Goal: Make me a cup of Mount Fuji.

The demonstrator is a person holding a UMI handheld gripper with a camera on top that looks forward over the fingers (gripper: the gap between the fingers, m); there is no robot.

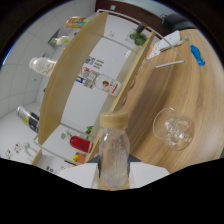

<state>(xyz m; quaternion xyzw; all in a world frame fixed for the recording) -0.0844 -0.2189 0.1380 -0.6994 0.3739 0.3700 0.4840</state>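
A clear plastic bottle [114, 152] with a tan screw cap is seen nearest the camera, standing upright between the two fingers of the tool [114, 172]. The pale fingers are seen close against the bottle's lower sides, one on each side, but the bottom of the view is masked in black, so it cannot be told whether both fingers press on the bottle or whether a gap is left. The bottle looks see-through, and its contents cannot be made out.

Just beyond the bottle, a clear glass cup [173, 128] is set on the wooden worktop [165, 80]. Pale, lumpy pieces are seen inside the cup; what they are cannot be told. The cup stands apart from the bottle, not touching it.

Toward the far edge of the worktop, a blue object [197, 54] is laid flat, and near it a card with red print [164, 46] and a thin straight rod or straw [169, 64] are found. A small green plant [138, 36] is seen at the far corner.

Alongside the worktop, a wooden shelf unit [72, 75] with white panels is seen, tilted in the view. Several bottles and packets [100, 80] are kept in its middle compartment, a red item [81, 144] in a nearer one, and a white jug [42, 65] together with a dark container [27, 118] on its outer side.
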